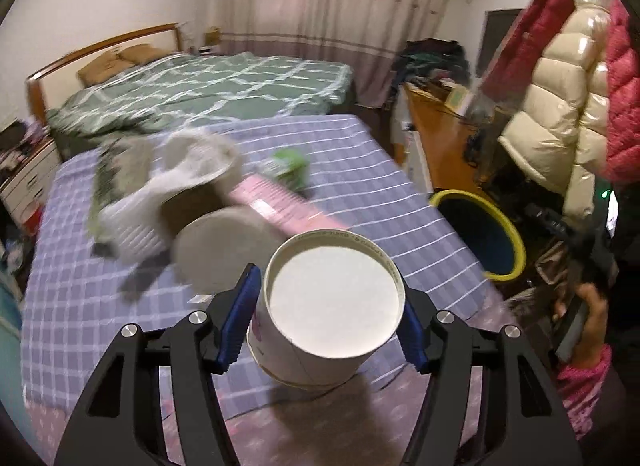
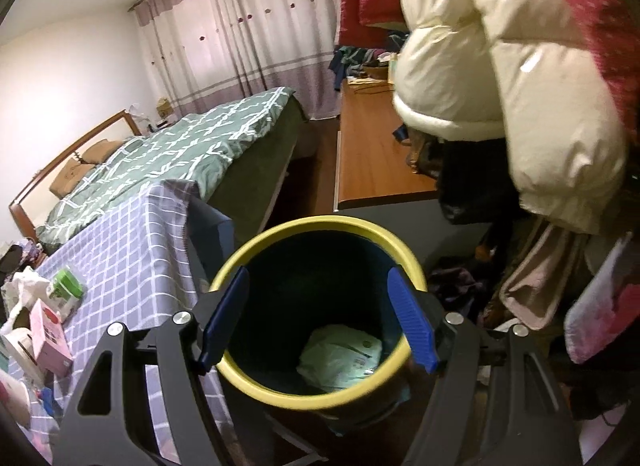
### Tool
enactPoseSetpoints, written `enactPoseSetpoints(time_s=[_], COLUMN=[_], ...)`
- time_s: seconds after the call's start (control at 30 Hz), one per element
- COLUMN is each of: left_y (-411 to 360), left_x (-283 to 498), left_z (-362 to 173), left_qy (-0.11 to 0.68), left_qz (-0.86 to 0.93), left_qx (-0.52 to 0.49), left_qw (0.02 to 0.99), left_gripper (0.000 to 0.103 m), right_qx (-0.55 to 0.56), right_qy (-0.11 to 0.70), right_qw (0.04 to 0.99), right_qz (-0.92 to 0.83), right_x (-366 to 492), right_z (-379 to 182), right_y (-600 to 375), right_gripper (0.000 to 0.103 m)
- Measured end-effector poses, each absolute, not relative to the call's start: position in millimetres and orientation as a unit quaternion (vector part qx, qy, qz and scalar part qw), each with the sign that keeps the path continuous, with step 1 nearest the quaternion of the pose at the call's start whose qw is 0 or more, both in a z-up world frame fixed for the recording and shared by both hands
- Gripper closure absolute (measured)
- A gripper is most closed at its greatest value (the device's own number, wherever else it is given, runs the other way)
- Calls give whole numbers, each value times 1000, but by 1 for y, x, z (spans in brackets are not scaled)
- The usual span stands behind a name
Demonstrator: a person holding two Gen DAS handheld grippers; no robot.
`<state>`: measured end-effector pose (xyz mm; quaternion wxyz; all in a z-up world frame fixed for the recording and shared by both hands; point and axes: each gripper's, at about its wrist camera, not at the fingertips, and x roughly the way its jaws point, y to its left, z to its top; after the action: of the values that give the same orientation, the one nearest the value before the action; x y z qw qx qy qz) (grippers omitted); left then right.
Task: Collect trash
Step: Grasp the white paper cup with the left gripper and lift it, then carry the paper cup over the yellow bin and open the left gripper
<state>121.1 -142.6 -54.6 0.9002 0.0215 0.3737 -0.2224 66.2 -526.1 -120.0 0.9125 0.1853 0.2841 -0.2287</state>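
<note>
Checked table cluttered; left gripper pinching white paper cup; right gripper hanging spread over yellow-rimmed bin.

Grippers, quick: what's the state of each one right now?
Left gripper: shut on the white cylindrical paper cup, held above the checked tablecloth.
Right gripper: open, empty, over the yellow-rimmed dark bin.

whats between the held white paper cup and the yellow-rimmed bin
Left wrist view: only bare checked purple tablecloth between the white paper cup and yellow-rimmed bin.
</note>
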Motion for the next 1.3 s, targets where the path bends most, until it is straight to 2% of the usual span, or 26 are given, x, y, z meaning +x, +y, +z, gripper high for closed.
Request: enactPoseSetpoints(time_s=[0.4,0.7,0.77,0.8,0.83,1.03,1.3], left_y=[-319,-437,-453,-455,-458,-434,-338], left_x=[152,178,185,189,193,200,171], left_z=[-25,-61,-72,-77,-80,-77,-35], left_qy=[342,353,357,360,361,374,335], left_qz=[-370,-396,-389,-383,-377,-364,-334], left_qx=[82,120,125,125,122,91,44], left_qw=[860,839,840,842,844,848,880], left_gripper=[41,39,34,19,11,10,6], right_qx=[189,207,208,208,207,205,188], right_qy=[283,288,288,288,288,292,302], right_qw=[903,896,896,896,896,897,905], right_qz=[-261,-267,-267,-268,-268,-262,-234], right_x=[26,10,9,8,8,15,27], right_z=[-133,-145,-146,-146,-146,-147,-143], right_y=[-557,-580,-582,-582,-583,-575,-548], right_gripper=[35,34,32,31,31,30,29])
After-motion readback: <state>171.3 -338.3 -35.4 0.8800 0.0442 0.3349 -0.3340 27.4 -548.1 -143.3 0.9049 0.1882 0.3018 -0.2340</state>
